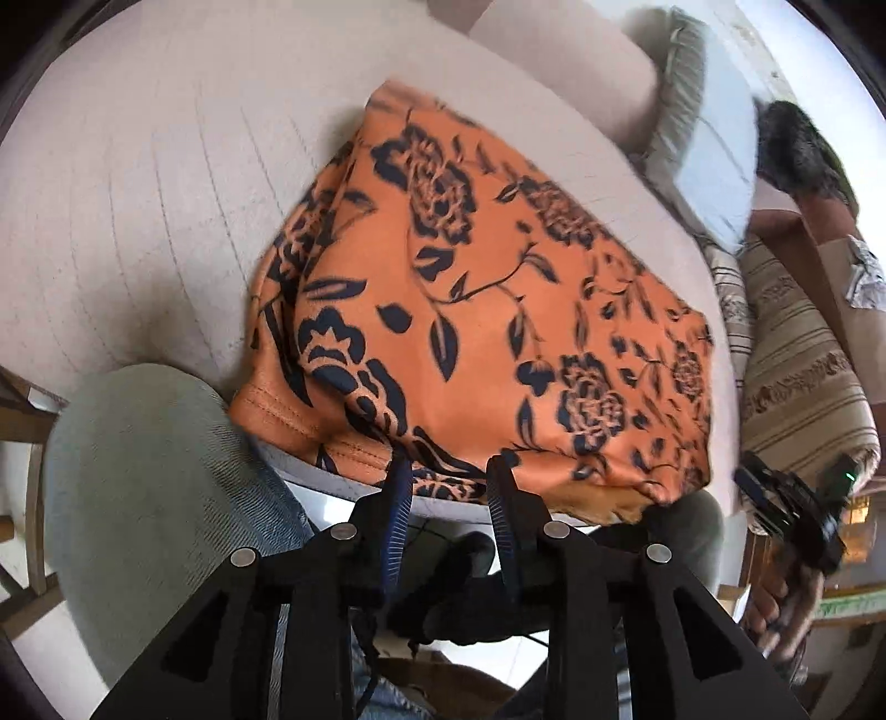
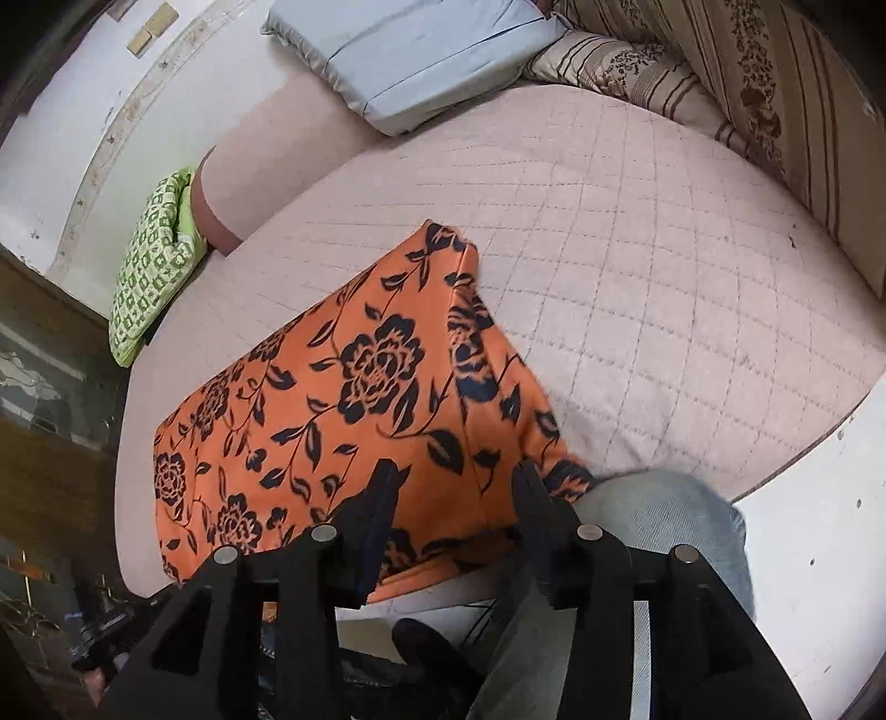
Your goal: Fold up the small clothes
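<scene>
An orange garment with a dark floral print (image 1: 487,310) lies folded into a rough rectangle on a pink quilted bed (image 1: 138,183), its near edge hanging over the bed's edge. My left gripper (image 1: 449,471) is open, its fingertips at that near edge, holding nothing. The right gripper also shows in the left wrist view (image 1: 797,509), held off the garment's right end. In the right wrist view the garment (image 2: 332,399) lies below my open right gripper (image 2: 457,476), which hovers over its near part and holds nothing.
A grey-blue pillow (image 2: 421,50) and striped beige cushions (image 2: 720,72) lie at the head of the bed (image 2: 664,249). A green patterned cloth (image 2: 155,266) sits at the bed's left edge. My jeans-clad knee (image 1: 138,482) presses against the near edge.
</scene>
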`<action>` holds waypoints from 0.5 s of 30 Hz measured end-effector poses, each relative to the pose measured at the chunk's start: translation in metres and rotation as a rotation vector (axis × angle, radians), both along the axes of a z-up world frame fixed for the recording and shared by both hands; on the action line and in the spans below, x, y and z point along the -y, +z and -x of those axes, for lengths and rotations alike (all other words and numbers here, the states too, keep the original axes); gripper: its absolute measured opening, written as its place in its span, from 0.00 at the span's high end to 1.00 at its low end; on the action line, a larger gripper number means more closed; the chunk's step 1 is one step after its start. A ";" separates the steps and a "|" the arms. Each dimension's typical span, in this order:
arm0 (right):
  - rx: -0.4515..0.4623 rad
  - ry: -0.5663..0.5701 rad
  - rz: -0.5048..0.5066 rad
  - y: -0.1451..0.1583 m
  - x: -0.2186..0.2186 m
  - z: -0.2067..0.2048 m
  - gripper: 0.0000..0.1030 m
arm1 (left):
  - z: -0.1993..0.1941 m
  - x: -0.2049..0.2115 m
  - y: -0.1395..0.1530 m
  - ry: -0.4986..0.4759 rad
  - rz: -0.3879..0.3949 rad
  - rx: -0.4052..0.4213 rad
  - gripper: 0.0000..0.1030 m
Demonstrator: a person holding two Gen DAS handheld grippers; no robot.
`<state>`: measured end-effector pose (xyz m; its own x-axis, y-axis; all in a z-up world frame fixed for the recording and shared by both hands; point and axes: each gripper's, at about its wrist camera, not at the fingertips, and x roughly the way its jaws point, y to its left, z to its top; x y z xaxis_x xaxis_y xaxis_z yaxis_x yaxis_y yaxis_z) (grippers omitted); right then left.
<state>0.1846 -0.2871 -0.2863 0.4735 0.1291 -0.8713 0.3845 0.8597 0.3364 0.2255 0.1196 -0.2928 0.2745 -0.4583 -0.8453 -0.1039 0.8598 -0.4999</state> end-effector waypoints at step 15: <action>-0.158 0.114 0.151 -0.014 -0.016 -0.030 0.98 | -0.045 -0.042 0.016 0.124 -0.084 0.079 0.60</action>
<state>0.2147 -0.2712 -0.2998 0.3198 0.0365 -0.9468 0.3200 0.9364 0.1442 0.2709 0.1618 -0.2766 0.3914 -0.3456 -0.8528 -0.1750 0.8819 -0.4378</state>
